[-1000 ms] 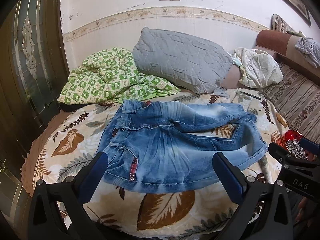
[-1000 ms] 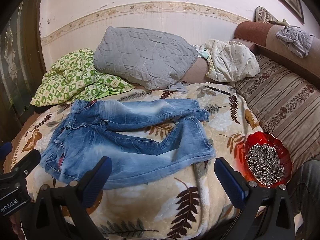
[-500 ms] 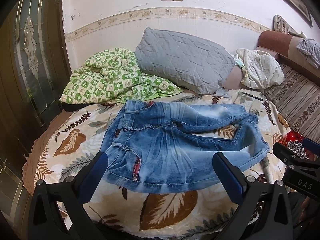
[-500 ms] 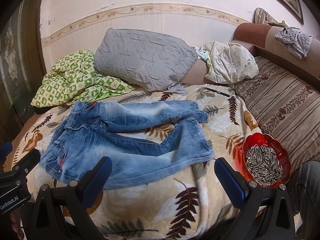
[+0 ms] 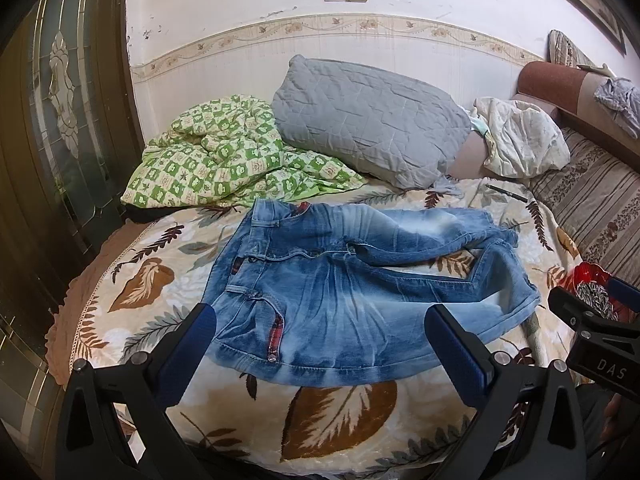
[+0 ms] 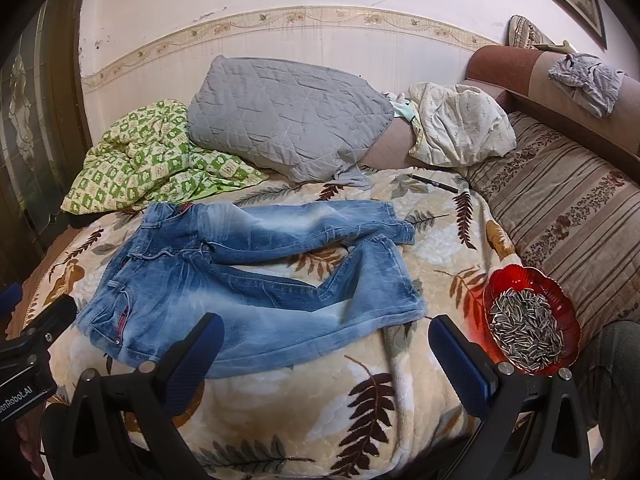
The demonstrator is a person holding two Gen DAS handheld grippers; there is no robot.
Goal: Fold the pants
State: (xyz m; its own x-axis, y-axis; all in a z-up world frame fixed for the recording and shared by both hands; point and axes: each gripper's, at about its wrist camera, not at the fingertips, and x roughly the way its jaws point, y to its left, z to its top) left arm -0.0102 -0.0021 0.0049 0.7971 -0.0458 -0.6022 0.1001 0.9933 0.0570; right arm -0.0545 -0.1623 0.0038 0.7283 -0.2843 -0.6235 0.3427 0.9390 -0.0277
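Left wrist view: the jeans (image 5: 352,280) are lying flat and unfolded on the bed (image 5: 168,312), waistband toward the left, both legs running right and spreading apart below the crotch. The left gripper (image 5: 320,344) is hovering over the near hip with its jaws standing wide apart and gripping nothing. The denim is looking thick and limp rather than stiff; it is likely weighing enough to sag between two grips, and its rough weave is unlikely to be slipping out of rubber pads. The doubled waistband and the hemmed cuffs are judged the firmest places to pinch.

Right wrist view: the right gripper (image 6: 324,352) is hanging over the near leg, jaws fully spread and empty. The near cuff is lying just beside a red dish of sunflower seeds (image 6: 528,320), so a dragged leg is risking a spill. A grey pillow (image 6: 288,120) and a green checked quilt (image 6: 148,160) are sitting behind the jeans, the quilt nearly touching the waistband, with a pen (image 6: 434,183) beyond the far cuff
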